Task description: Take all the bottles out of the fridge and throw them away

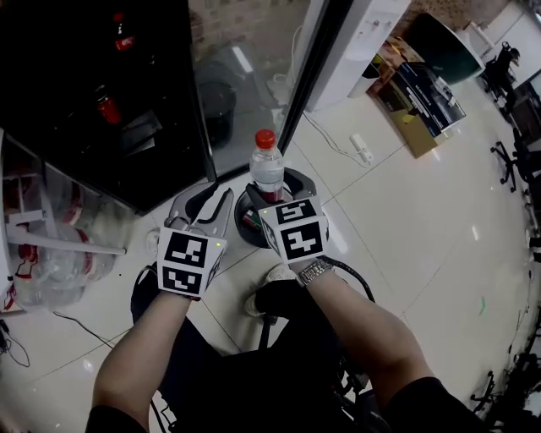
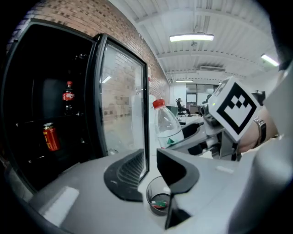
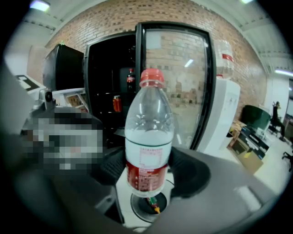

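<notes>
Bottle (image 3: 149,137), clear smooth plastic with glossy red label; floor (image 1: 406,220), glossy white tile; wall (image 3: 174,13), rough brick; fridge door (image 3: 183,82), smooth reflective glass, black frame; watch (image 1: 314,271), shiny metal band.

Person with two grey hand-held grippers, dark clothes.
Left gripper (image 1: 208,205) and right gripper (image 1: 275,193) had light grey curved jaws with black ribbed pads (image 2: 126,176); each carried a white cube (image 1: 189,263) printed with black square markers. A metal-link watch (image 1: 314,271) was worn on the right wrist. Sleeves (image 1: 421,404) were short and black, trousers (image 1: 245,380) dark.
</notes>
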